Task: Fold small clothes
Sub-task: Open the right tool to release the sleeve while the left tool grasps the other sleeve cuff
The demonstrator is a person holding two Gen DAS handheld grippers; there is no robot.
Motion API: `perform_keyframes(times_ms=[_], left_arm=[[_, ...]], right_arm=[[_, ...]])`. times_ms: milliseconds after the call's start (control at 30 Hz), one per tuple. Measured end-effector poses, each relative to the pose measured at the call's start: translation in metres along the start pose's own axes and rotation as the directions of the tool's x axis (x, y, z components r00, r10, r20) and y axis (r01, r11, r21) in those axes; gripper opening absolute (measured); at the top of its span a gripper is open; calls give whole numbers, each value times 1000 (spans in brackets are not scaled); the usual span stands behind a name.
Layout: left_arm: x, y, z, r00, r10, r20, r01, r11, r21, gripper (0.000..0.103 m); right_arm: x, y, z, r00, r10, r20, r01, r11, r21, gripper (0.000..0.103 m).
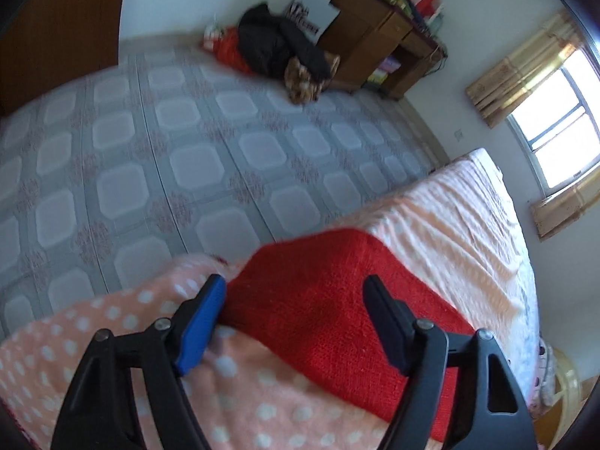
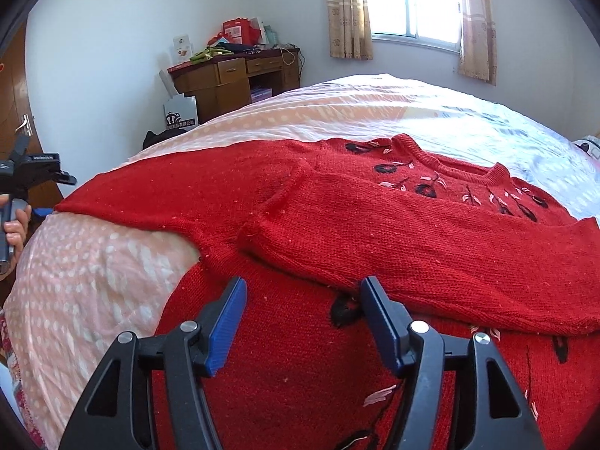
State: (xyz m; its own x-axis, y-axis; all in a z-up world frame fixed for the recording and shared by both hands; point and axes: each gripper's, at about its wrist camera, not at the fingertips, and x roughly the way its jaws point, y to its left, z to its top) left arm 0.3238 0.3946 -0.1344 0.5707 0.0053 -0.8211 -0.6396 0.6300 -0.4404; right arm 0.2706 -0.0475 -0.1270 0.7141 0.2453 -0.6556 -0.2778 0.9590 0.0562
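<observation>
Left wrist view: left gripper (image 1: 294, 292) tilted down over the bed edge, jaws wide, nothing pinched. Between the 2 fingers, the outstretched red sweater sleeve (image 1: 337, 300), lying on the pink polka-dot blanket (image 1: 112, 322); blue pad (image 1: 202, 322) just beside the sleeve's end, contact impossible to judge. Beyond the jaws, patterned grey floor tiles (image 1: 187, 150), a heap of dark clothes (image 1: 277, 45) and a wooden desk (image 1: 375, 30); to their right, a curtained window (image 1: 551, 120). Whole frame smeared by blur; rest of the sweater cut off at the bottom.

Right wrist view: right gripper (image 2: 302, 292) above the red knitted sweater (image 2: 262, 202), jaws moderately wide, gripping nothing. Ahead of the jaws, 1 sleeve folded across the chest (image 2: 450, 255), its lower edge just at the right fingertip; ribbed collar (image 2: 461, 170) and black and pink embroidery farther on. Seen only here: the full garment spread on the bed, the other sleeve reaching far left to the mattress edge, where a person's hand (image 2: 15, 228) holds the other gripper, cropped by the frame. Sweater hem hidden under the gripper body.
</observation>
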Motion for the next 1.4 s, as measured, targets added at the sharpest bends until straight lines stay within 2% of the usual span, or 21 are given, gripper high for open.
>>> perform_keyframes(times_ms=[167,267,300,400,533,633,700,733,767,833,900,967,1000,1033,1100,1133,1200,1267,1300,1333,1400], left_arm=[[4,-1,1,1000,23,19,-24,999,34,56],[-2,-3,3,998,-11,60,6,997,71,29],[-5,-3,4,997,-19,75,12,996,84,14],[-14,-14,6,993,-25,119,10,992,123,7],[-43,-51,-10,969,-118,217,65,969,236,3],[-69,-102,-50,937,-207,282,65,896,439,4],[-80,-137,-89,920,-276,280,70,815,575,4],[-81,-155,-114,916,-310,255,81,764,640,4],[-80,-164,-131,917,-325,233,89,734,673,4],[-73,-177,-154,926,-329,187,110,706,699,6],[-63,-178,-163,944,-287,160,105,726,680,14],[-56,-167,-155,960,-195,202,25,775,631,21],[-57,-161,-153,959,-170,225,-4,791,612,46],[-60,-149,-144,954,-130,271,-50,819,571,78],[-69,-120,-123,929,-43,368,-142,877,460,103],[-74,-104,-112,917,-5,399,-172,898,405,103],[-71,-79,-87,918,68,391,-200,930,309,102],[-54,-52,-61,944,153,292,-215,957,193,97],[-42,-41,-51,962,161,221,-196,970,145,87],[-30,-30,-43,977,148,151,-164,981,98,83],[-29,-37,-38,968,152,199,-180,976,126,77]], right_arm=[[2,0,1,1000,-1,0,1,1000,3,64],[2,0,1,1000,0,1,0,1000,5,64],[2,-1,1,1000,4,2,-4,1000,10,64],[2,-4,1,1000,11,4,-11,1000,21,64],[2,-7,0,1000,19,12,-20,999,33,64],[2,-10,-1,999,34,21,-35,998,50,64],[1,-13,-1,999,44,26,-45,997,61,64],[1,-14,-1,998,50,28,-51,996,67,64],[1,-14,-2,998,53,29,-55,996,70,64],[0,-16,-2,998,58,30,-61,995,75,64],[0,-16,-2,998,62,30,-64,995,77,64],[0,-16,-2,997,66,31,-69,994,80,64],[0,-17,-2,997,69,33,-72,994,82,64],[-1,-17,-2,997,72,34,-75,994,84,64],[-1,-18,-3,997,74,36,-77,993,85,64],[-1,-17,-3,997,74,37,-77,993,84,64],[0,-17,-3,997,72,36,-75,994,83,64],[-1,-17,-3,997,72,37,-74,994,83,64],[-1,-17,-3,997,72,36,-75,994,83,64],[-1,-17,-3,997,73,36,-76,994,83,64],[0,-17,-3,997,73,35,-76,993,86,64]])
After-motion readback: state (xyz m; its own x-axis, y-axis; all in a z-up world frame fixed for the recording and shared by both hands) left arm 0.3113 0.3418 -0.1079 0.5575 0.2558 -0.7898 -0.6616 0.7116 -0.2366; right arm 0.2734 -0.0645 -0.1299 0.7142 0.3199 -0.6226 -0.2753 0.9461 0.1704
